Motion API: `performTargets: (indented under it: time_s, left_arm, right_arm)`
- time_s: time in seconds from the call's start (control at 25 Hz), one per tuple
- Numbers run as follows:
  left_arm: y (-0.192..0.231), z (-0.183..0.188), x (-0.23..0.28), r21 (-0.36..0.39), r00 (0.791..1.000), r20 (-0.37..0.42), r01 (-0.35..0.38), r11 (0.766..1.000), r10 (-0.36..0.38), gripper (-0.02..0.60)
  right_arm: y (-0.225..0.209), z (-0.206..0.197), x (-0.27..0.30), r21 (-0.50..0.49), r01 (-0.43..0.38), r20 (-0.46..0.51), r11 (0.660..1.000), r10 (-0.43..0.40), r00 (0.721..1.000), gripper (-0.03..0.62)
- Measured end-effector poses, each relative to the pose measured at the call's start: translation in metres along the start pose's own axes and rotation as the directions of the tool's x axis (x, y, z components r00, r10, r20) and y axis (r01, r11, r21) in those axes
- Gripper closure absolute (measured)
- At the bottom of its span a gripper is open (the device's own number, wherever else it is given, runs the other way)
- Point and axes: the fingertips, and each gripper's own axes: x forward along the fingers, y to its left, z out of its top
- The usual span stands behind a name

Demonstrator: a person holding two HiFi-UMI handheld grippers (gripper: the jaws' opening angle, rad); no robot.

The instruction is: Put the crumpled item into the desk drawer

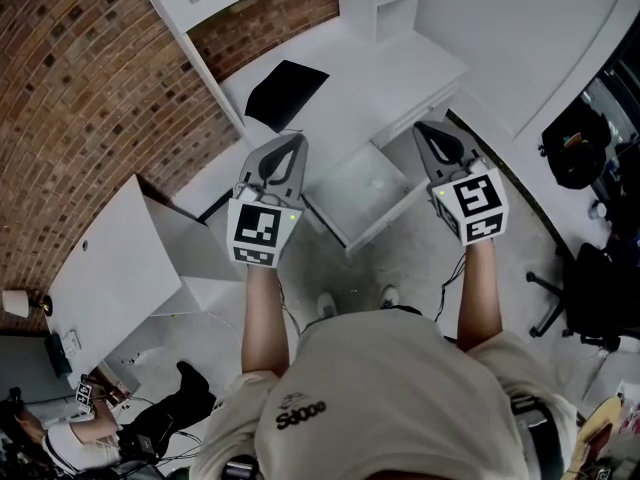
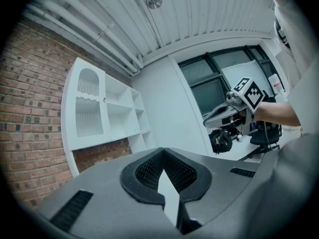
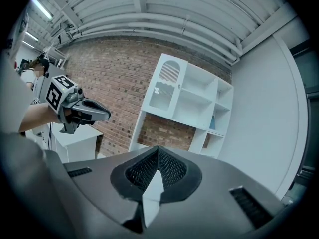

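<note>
The left gripper was empty with its jaws closed tip to tip, and so was the right gripper. Both were held level at the middle of the frame. The open drawer lay between and just below them. No crumpled item showed for certain. A faint pale patch on the drawer floor, slightly nearer the right gripper, might have been it. A black sheet lay on the desk, just up-frame of the left gripper's tip. It looked flat, and its long axis ran from lower left to upper right.
</note>
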Motion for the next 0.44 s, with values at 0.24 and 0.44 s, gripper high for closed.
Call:
performTargets:
  time_s: [0.24, 0.44]
  left_arm:
    - [-0.002, -0.01, 0.01, -0.014, 1.0, -0.022, 0.004, 1.0, -0.005, 0.563]
    - [-0.002, -0.02, 0.02, -0.021, 0.999, -0.043, 0.001, 1.0, -0.002, 0.563]
  right_arm:
    - [-0.007, -0.011, 0.007, 0.009, -0.003, -0.014, 1.0, 0.003, 1.0, 0.589]
    - [-0.012, -0.023, 0.015, 0.006, -0.004, -0.02, 1.0, 0.004, 1.0, 0.589]
